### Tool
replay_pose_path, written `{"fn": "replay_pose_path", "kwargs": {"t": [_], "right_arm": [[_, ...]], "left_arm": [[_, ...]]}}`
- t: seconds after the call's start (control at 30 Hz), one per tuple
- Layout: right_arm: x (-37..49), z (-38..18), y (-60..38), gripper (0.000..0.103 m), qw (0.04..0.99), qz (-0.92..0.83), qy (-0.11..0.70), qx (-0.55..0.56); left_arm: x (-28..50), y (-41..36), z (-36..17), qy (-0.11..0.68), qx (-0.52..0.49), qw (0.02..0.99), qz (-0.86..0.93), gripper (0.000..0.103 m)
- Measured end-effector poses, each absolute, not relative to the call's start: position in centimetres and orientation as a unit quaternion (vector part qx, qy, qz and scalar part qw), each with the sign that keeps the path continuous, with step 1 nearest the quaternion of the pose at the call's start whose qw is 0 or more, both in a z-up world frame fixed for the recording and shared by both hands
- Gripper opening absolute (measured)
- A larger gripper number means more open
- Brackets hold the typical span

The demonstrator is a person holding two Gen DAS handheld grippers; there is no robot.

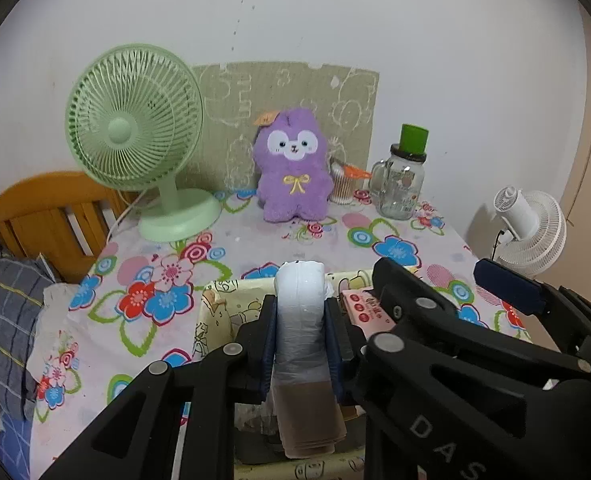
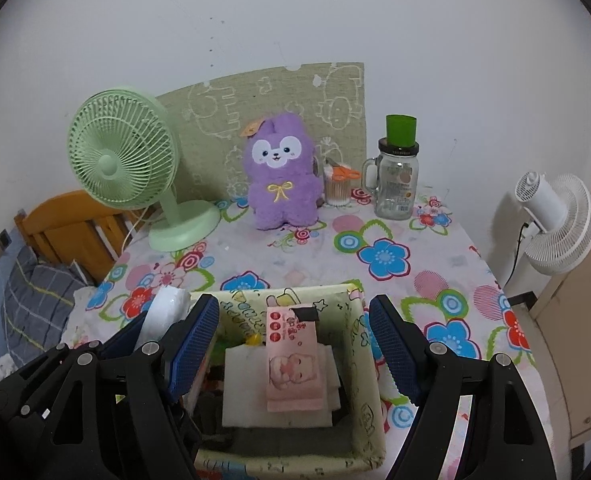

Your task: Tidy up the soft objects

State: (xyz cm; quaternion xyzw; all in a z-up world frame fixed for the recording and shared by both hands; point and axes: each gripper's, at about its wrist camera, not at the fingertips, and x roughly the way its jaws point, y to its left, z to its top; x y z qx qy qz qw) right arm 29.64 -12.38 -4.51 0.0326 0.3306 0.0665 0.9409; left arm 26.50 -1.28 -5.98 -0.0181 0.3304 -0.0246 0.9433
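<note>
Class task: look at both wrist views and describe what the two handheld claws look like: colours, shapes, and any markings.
Both are matte black plastic linkage frames joined by round silver pivot pins. The left claw and right claw each carry two flat fingers faced with dark blue textured pads. White letters "DAS" show on the right claw's body in the left wrist view. No cables or sleeves show.
</note>
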Motion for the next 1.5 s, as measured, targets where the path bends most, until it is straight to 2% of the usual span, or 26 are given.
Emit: {"fn": "replay_pose_path", "kwargs": {"t": [0.13,0.2,0.33,0.37,0.5,0.8,1.5], "right_arm": [[30.5,-5.4,-12.1,0.080,0.936,0.069,0.344,0.026],[30.7,-5.8,-12.0,0.080,0.935,0.073,0.347,0.025],[31.2,-6.6,-11.8,0.080,0.931,0.071,0.357,0.024],[31.3,-6.8,-11.8,0.080,0.930,0.071,0.359,0.024],[31.4,-7.4,-11.6,0.080,0.928,0.074,0.365,0.020],[30.8,-7.7,-11.4,0.080,0.926,0.079,0.368,0.017],[25.4,-5.9,-13.0,0.080,0.934,0.075,0.348,0.022]], "left_arm": [[27.3,-1.1,-7.0,0.343,-0.023,0.939,-0.024,0.025],[27.4,-1.0,-7.3,0.346,-0.023,0.938,-0.025,0.033],[28.0,-0.8,-8.1,0.354,-0.022,0.935,-0.022,0.039],[28.1,-0.8,-8.3,0.358,-0.021,0.933,-0.021,0.043],[28.1,-0.6,-8.7,0.361,-0.017,0.932,-0.013,0.071],[27.5,-0.5,-8.9,0.366,-0.010,0.930,-0.005,0.090],[22.4,-0.8,-7.1,0.348,-0.009,0.937,-0.010,0.097]]}}
